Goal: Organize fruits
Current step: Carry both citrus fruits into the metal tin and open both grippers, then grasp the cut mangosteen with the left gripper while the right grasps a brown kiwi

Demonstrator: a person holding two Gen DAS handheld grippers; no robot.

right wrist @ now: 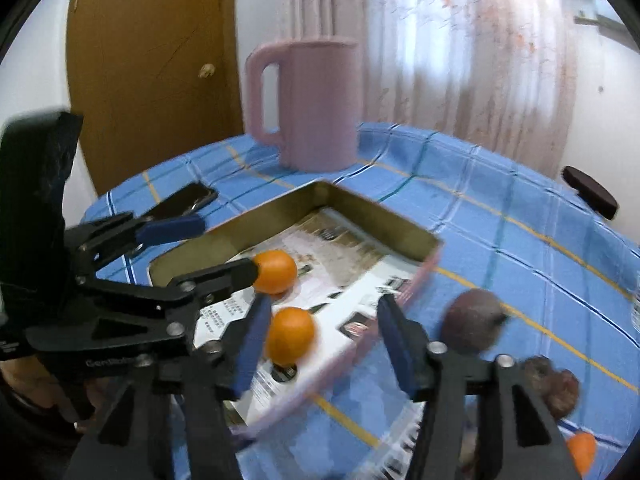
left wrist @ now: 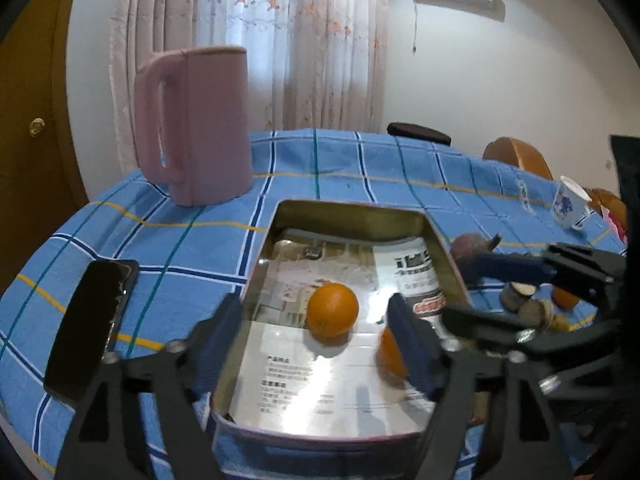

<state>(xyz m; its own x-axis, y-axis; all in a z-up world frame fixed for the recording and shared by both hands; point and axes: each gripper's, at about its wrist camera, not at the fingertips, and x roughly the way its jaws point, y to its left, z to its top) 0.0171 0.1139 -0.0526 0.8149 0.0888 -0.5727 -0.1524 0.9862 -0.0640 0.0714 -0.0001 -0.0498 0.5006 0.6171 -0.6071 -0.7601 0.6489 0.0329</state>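
A shallow metal tin [left wrist: 348, 210] [right wrist: 424, 236] lined with printed paper sits on the blue checked tablecloth. Two oranges lie in it: one [left wrist: 332, 311] [right wrist: 276, 271] near the middle, another [left wrist: 390, 354] [right wrist: 290, 336] nearer the right side. My left gripper [left wrist: 316, 332] is open above the tin with the first orange between its fingers' reach. My right gripper [right wrist: 320, 340] is open over the tin's right edge, the second orange just inside its left finger. A dark purple fruit [left wrist: 470, 246] [right wrist: 474, 322] lies on the cloth right of the tin. A third orange [right wrist: 582, 448] [left wrist: 566, 298] lies further right.
A tall pink jug [left wrist: 196, 124] [right wrist: 316, 104] stands behind the tin. A black phone [left wrist: 92, 324] [right wrist: 184, 202] lies left of it. Brown lumpy fruits [right wrist: 554, 384] [left wrist: 532, 306] lie right of the purple fruit. A white cup [left wrist: 568, 202] stands at the far right. A dark chair back [left wrist: 418, 134] is beyond the table.
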